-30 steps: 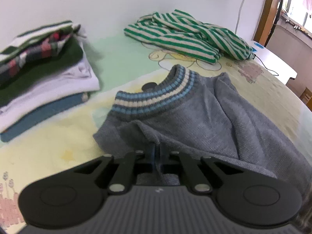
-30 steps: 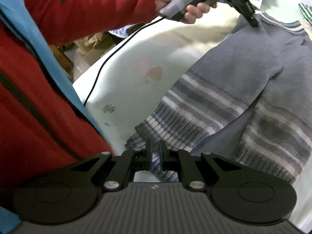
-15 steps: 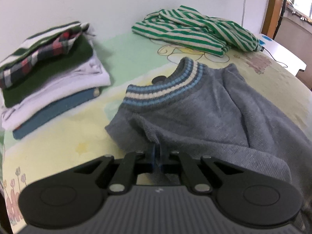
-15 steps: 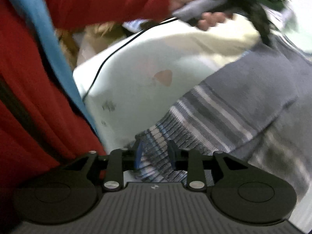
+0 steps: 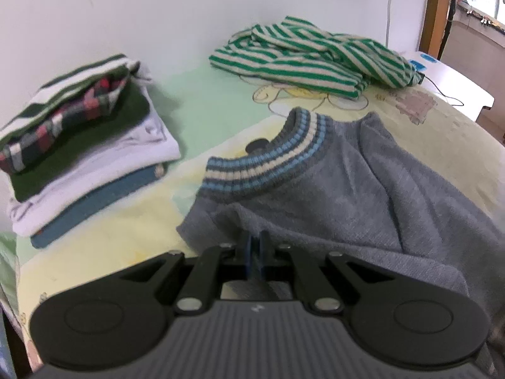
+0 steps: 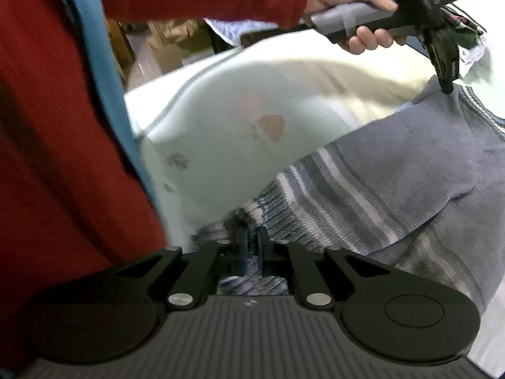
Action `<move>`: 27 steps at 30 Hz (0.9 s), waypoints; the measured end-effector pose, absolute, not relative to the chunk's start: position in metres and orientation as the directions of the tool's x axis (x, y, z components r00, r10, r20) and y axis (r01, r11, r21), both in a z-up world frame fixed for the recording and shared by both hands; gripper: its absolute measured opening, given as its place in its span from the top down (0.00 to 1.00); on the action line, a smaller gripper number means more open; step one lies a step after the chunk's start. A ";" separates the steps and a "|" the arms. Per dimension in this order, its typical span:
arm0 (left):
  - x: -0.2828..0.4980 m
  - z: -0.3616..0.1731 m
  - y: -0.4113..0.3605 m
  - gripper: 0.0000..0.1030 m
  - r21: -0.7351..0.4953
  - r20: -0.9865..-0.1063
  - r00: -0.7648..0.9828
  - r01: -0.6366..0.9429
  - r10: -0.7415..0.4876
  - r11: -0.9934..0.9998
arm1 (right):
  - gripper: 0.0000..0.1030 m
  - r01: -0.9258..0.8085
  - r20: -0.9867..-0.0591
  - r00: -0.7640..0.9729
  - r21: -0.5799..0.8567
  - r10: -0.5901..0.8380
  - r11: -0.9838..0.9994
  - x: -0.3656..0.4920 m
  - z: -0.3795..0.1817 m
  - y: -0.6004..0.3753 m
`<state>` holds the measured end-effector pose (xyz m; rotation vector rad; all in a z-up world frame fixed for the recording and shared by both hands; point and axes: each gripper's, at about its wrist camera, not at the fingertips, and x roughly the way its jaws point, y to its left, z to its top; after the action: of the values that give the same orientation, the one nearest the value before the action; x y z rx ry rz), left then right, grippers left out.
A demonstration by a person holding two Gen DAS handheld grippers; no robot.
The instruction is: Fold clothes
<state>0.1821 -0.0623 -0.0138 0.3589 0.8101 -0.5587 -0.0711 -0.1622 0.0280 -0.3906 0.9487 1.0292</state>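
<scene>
A grey knit sweater (image 5: 331,195) with a blue-and-cream ribbed collar (image 5: 268,164) lies spread on the bed. In the left wrist view, my left gripper (image 5: 254,237) is shut on a pinch of the sweater's shoulder just below the collar. The right wrist view shows that same gripper (image 6: 447,88) at the far end of the sweater (image 6: 394,173), held in a hand. My right gripper (image 6: 253,237) has its jaws closing on the striped hem (image 6: 284,202), and the knit sits pinched between the pads.
A stack of folded clothes (image 5: 79,132) sits at the left by the wall. A crumpled green-striped garment (image 5: 315,60) lies at the back. A white side table (image 5: 457,79) stands beyond the bed's right edge. The person's red-sleeved body (image 6: 63,158) fills the left.
The right jaws spread apart over the hem half a second ago and have come back together on it, with the view rolled. The left gripper keeps its pinch on the shoulder.
</scene>
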 end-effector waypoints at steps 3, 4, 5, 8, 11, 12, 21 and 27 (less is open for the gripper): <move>0.186 -0.015 -0.059 0.99 0.096 -0.762 0.565 0.582 -0.316 0.807 | 0.94 -0.862 -0.819 0.160 0.156 0.551 0.482 -0.075 0.036 -0.169; 0.188 -0.018 -0.058 0.99 0.092 -0.769 0.559 0.577 -0.310 0.812 | 0.94 -0.866 -0.831 0.150 0.151 0.535 0.477 -0.075 0.034 -0.169; 0.190 -0.022 -0.057 0.99 0.087 -0.777 0.552 0.571 -0.303 0.816 | 0.94 -0.862 -0.836 0.145 0.155 0.529 0.482 -0.075 0.029 -0.168; 0.192 -0.028 -0.053 0.98 0.074 -0.786 0.540 0.566 -0.300 0.821 | 0.89 -0.837 -0.831 0.143 0.189 0.537 0.514 -0.074 0.014 -0.164; 0.192 -0.024 -0.049 0.85 0.089 -0.777 0.554 0.566 -0.299 0.820 | 0.77 -0.817 -0.830 0.121 0.228 0.544 0.530 -0.072 0.014 -0.163; 0.192 -0.021 -0.046 0.83 0.101 -0.771 0.563 0.567 -0.296 0.817 | 0.74 -0.806 -0.831 0.109 0.247 0.545 0.538 -0.070 0.017 -0.165; 0.179 0.010 -0.023 0.91 0.077 -0.728 0.578 0.605 -0.370 0.793 | 0.74 -0.555 -0.683 0.413 0.336 0.602 0.761 -0.037 0.038 -0.206; 0.168 -0.021 -0.066 0.90 0.067 -0.758 0.523 0.657 -0.389 0.751 | 0.77 -0.320 -0.628 0.667 0.246 0.402 0.915 0.014 0.016 -0.203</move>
<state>0.1681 -0.0662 -0.0207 0.3690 0.8005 -0.6431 0.0136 -0.2026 0.0156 0.1182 0.7356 0.4080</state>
